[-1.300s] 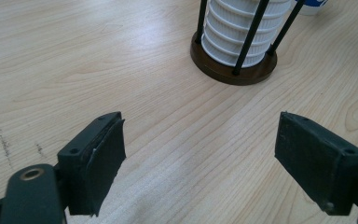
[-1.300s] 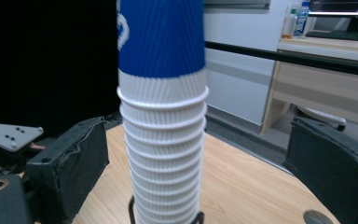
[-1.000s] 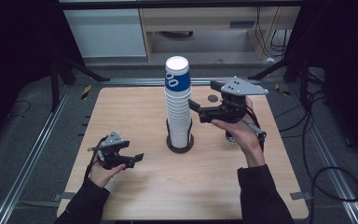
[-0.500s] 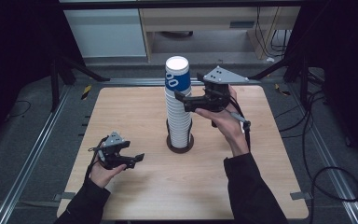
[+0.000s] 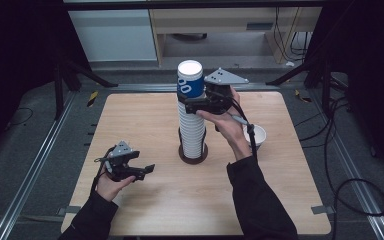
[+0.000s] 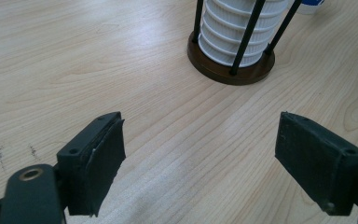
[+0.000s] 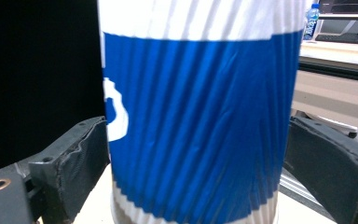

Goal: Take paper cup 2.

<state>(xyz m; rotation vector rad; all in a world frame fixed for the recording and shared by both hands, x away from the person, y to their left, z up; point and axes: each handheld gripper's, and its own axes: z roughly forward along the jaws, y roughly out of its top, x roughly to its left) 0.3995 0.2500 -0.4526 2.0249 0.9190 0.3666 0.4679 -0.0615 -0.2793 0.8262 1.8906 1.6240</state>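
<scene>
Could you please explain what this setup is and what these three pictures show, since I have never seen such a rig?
A person at a wooden table holds a two-jaw gripper in each hand. One camera looks down from above; the other two ride on the grippers and look along their jaws. On the table stands a tall stack of cups in a rod holder; the top cup is blue. A small white bowl sits nearby. The right gripper has the blue cup between its jaws, which have just been closing; the left jaw touches it, the right looks just clear. The left gripper rests open, holding nothing.
</scene>
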